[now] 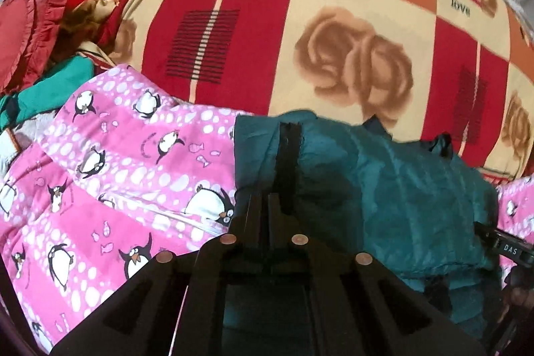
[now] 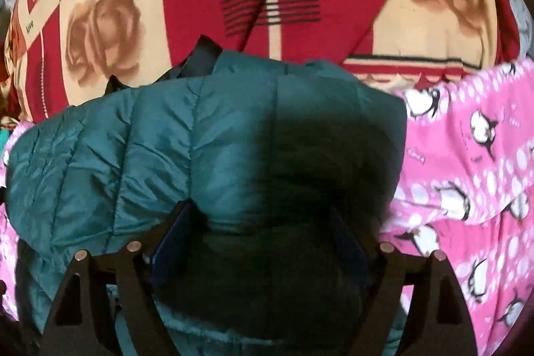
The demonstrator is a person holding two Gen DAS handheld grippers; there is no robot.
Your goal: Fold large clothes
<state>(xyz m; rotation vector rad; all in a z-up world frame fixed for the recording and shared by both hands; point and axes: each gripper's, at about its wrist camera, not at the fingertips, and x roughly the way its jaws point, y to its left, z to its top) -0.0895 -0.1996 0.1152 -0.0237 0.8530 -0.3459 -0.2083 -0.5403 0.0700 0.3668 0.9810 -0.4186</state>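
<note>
Teal quilted jacket (image 1: pixel 383 189) fills the lower right of the left wrist view, lying on a pink penguin-print cloth (image 1: pixel 133 162) that spreads across the lower left. Above both is a red and cream rose-patterned blanket (image 1: pixel 300 22). The left gripper (image 1: pixel 289 135) has its jaws closed together over the jacket's upper left edge; whether fabric is pinched between them I cannot tell.

In the right wrist view the jacket (image 2: pixel 150 139) covers the centre and left, the penguin cloth (image 2: pixel 467 155) at right. The right gripper (image 2: pixel 267 222) stands with jaws wide apart, jacket fabric bulging between them.
</note>
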